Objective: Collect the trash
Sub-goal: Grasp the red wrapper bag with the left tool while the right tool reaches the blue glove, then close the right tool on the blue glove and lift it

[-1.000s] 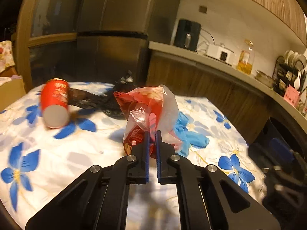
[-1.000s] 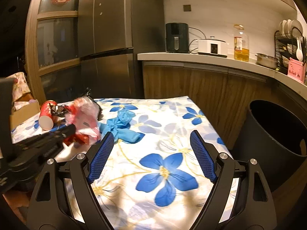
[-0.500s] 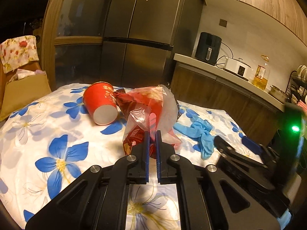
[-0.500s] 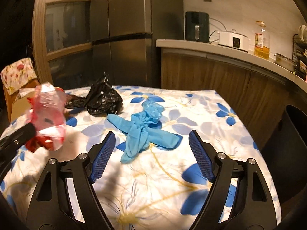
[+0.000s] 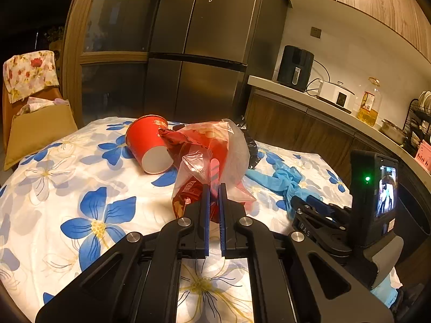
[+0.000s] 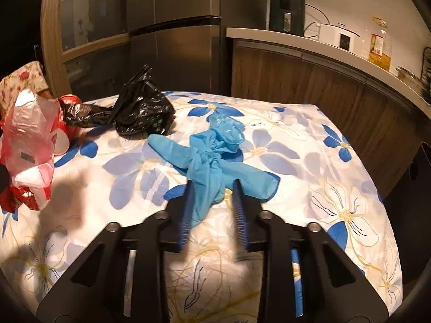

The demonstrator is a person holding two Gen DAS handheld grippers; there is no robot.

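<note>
The left tongs point(image 5: 213, 188) stay clamped on a clear-and-red plastic wrapper point(image 5: 212, 158) at frame centre. The right tongs point(image 6: 212, 188), just closing, straddle the blue gloves point(image 6: 212, 158) lying mid-desk point(image 6: 309, 188), pads blurred, contact unclear.

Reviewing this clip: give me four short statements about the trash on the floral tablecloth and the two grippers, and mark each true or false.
1. The left gripper is shut on the red-and-clear plastic bag. True.
2. The red paper cup stands upright. False: it lies on its side.
3. The blue gloves lie between the right gripper's fingers. True; its jaws have just been closing.
4. The black plastic bag is held by the right gripper. False: it lies on the tablecloth.
</note>
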